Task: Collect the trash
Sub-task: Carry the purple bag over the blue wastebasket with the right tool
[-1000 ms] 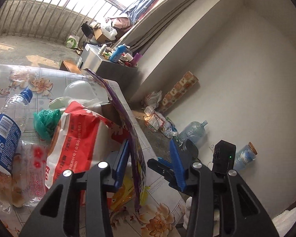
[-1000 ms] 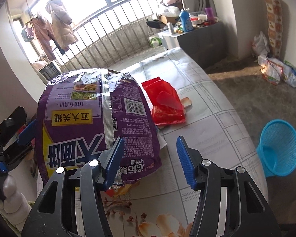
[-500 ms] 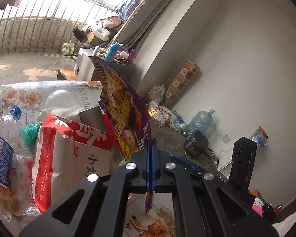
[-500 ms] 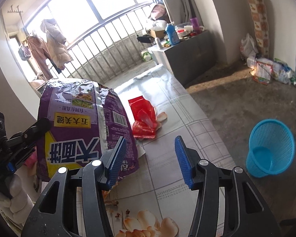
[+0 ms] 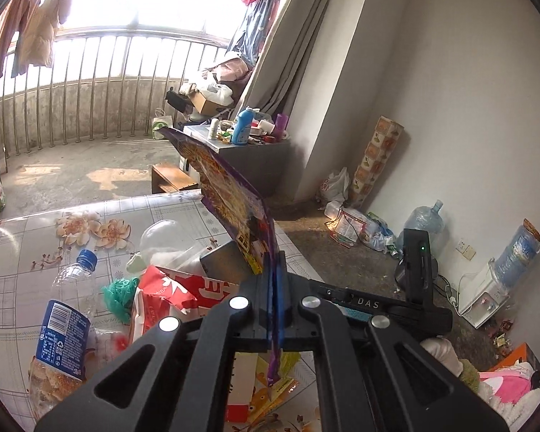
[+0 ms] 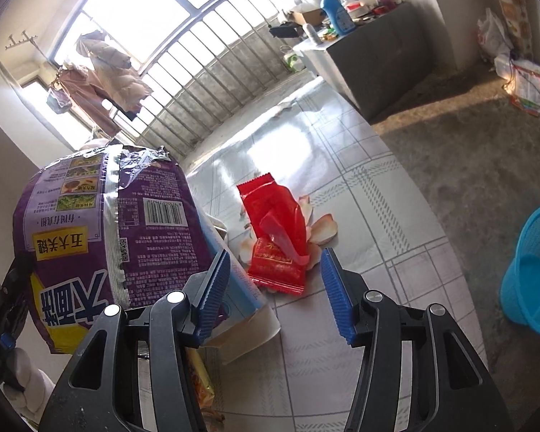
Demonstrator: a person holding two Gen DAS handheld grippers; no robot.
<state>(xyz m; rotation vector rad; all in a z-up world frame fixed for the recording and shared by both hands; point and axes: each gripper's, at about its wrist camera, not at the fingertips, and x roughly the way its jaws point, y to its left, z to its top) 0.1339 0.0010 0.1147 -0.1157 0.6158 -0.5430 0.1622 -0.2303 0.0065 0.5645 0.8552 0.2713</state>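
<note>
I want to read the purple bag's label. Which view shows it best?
The right wrist view: the purple bag faces it flat, barcode and print visible. The left wrist view shows it edge-on, pinched in the left claw.

Wrapper on table; basket on floor, right

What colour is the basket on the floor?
Bright blue basket, clearest in the right wrist view.

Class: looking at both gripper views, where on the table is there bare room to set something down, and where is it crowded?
Bare: tablecloth beyond the red packet toward the railing, and the strip right of it along the table edge. Crowded: around the water bottle, red-and-white bag and purple bag.
</note>
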